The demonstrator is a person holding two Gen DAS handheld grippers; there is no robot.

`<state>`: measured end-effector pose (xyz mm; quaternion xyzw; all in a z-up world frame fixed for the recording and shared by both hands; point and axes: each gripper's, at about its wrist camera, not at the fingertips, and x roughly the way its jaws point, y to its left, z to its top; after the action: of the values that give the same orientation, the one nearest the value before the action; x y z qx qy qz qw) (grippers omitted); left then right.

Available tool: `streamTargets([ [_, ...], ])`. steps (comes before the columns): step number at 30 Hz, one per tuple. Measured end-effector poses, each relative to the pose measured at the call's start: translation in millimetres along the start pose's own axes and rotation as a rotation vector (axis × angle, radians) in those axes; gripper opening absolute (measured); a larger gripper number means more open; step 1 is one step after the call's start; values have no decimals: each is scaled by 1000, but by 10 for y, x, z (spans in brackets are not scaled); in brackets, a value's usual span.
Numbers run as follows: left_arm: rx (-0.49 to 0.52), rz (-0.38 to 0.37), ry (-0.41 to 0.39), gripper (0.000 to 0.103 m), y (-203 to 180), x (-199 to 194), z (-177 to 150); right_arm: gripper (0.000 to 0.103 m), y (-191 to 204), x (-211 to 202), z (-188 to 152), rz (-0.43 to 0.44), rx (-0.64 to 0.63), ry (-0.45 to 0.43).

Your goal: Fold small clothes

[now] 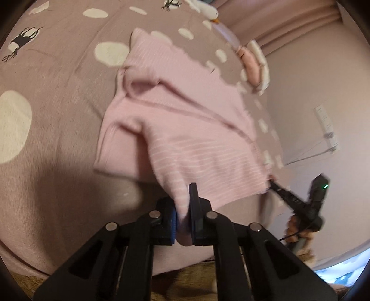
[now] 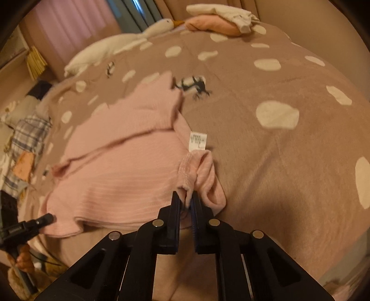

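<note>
A small pink striped garment (image 1: 185, 129) lies partly folded on a mauve blanket with cream spots (image 1: 57, 97). My left gripper (image 1: 183, 208) is shut on the garment's near left corner, with cloth pinched between its blue pads. My right gripper (image 2: 187, 201) is shut on the near right corner of the pink garment (image 2: 115, 166), by the hem and the white care label (image 2: 197, 140). In the left wrist view the right gripper (image 1: 272, 183) shows at the cloth's right edge, held by a hand (image 1: 298, 229). The left gripper (image 2: 47, 218) shows at the right wrist view's lower left.
A white goose plush (image 2: 111, 46) lies at the bed's far side. Folded pink and white clothes (image 2: 219, 20) are stacked at the far edge. A heap of checked clothes (image 2: 25, 143) sits off the bed's left side. Curtains (image 2: 69, 25) hang behind.
</note>
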<state>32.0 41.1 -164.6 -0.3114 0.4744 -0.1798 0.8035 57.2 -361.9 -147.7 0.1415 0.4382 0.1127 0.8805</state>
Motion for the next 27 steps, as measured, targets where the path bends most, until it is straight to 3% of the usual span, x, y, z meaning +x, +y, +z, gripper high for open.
streamTargets([
  [4, 1, -69, -54, 8, -114, -169, 250, 9, 1, -40, 140, 39, 10, -31],
  [10, -13, -81, -113, 8, -149, -185, 620, 9, 64, 13, 344, 44, 11, -53],
  [15, -35, -10, -124, 8, -52, 16, 879, 9, 92, 111, 460, 22, -2, -61],
  [27, -138, -3, -101, 9, 232, 323, 1169, 9, 79, 342, 769, 20, 0, -84],
])
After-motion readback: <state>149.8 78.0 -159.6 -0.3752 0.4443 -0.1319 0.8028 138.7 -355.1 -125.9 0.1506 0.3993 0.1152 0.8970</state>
